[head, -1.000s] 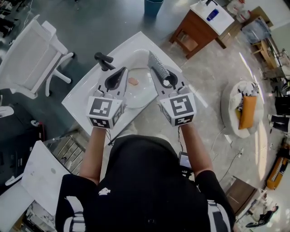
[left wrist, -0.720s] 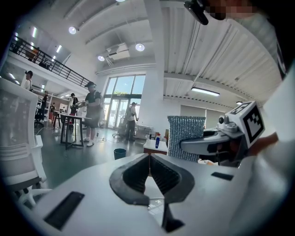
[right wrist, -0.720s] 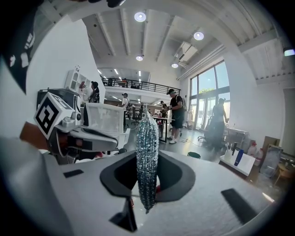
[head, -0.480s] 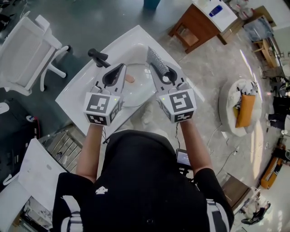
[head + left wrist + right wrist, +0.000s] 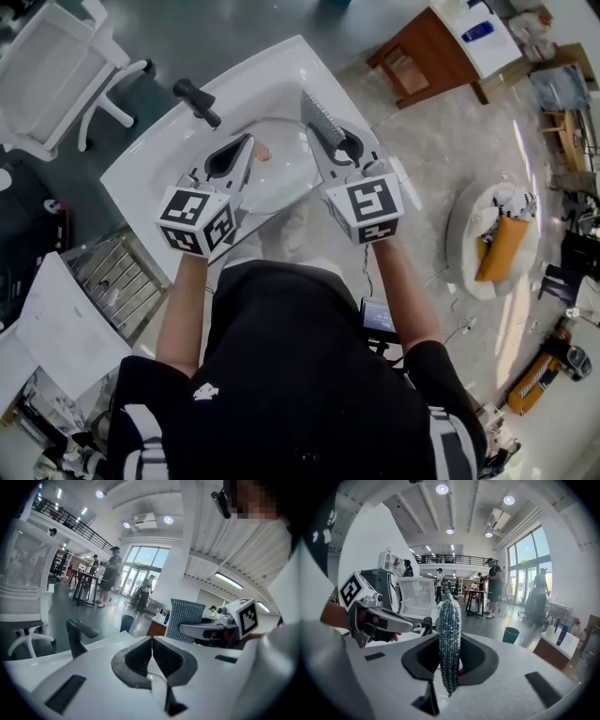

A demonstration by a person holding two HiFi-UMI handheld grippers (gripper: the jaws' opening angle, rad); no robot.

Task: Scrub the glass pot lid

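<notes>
Left gripper [image 5: 151, 645] sits dead centre, jaws pressed tight together, tips out over a white counter [image 5: 101, 644]. A black faucet [image 5: 77, 638] stands at the left. At the right, the right gripper [image 5: 185, 629] grips a silvery mesh scrubbing pad [image 5: 186, 613], upright. People [image 5: 111, 578] stand far behind.

Nothing legible anywhere: no words, brands or numbers. Only black-and-white square code patterns on left cube [image 5: 197, 220] and right cube [image 5: 372, 208].

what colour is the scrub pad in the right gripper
Scrub pad: sparkly silver-grey mesh, clearest in right gripper view.
</notes>
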